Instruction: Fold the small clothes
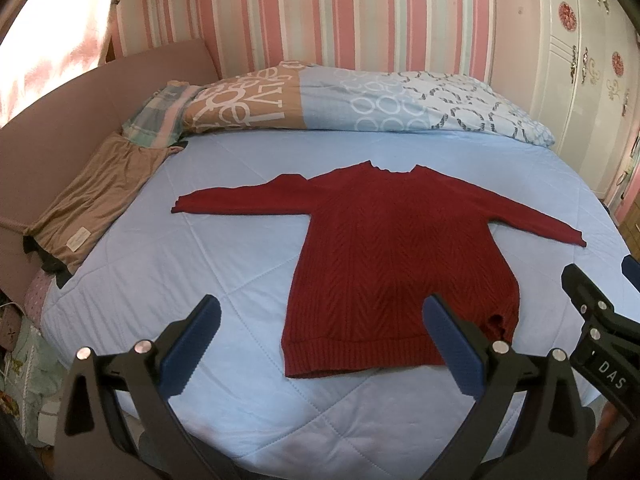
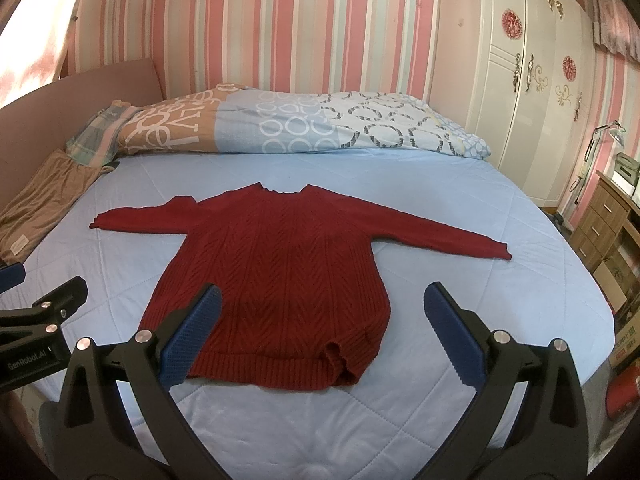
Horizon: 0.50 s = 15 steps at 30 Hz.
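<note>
Lying flat on the blue bed — red sweater, both sleeves spread out, hem nearest you. Your left gripper hovers over the hem's left part, fingers spread wide, nothing held. Your right gripper hangs over the hem's right part, fingers equally wide apart, holding nothing. Brown garment sits at the bed's left edge.
</note>
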Available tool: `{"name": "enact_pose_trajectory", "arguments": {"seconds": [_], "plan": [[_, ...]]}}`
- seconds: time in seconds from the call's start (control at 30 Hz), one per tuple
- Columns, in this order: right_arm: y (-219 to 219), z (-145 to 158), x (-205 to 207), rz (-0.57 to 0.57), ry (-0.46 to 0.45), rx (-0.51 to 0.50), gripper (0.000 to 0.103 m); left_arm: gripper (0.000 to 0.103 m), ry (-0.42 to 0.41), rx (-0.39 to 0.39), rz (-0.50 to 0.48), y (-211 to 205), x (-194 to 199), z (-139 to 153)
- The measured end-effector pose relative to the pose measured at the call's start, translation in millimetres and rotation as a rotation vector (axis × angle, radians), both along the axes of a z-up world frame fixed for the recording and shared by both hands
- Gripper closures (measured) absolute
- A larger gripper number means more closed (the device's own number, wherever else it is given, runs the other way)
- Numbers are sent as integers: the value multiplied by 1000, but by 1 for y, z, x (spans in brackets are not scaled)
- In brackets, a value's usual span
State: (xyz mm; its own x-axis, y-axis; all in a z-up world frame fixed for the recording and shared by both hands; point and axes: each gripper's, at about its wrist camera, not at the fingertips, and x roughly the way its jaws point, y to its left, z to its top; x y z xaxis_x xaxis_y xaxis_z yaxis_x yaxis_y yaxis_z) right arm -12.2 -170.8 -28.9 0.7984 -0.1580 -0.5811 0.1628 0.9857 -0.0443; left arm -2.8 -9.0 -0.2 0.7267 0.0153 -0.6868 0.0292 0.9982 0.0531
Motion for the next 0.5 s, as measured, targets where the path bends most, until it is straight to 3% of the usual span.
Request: {"name": "enact_pose_trajectory", "arguments": {"seconds": [0.5], "plan": [[1,-1,1,1,4,2,3,2,3,-1,-4,0,0,0]]}}
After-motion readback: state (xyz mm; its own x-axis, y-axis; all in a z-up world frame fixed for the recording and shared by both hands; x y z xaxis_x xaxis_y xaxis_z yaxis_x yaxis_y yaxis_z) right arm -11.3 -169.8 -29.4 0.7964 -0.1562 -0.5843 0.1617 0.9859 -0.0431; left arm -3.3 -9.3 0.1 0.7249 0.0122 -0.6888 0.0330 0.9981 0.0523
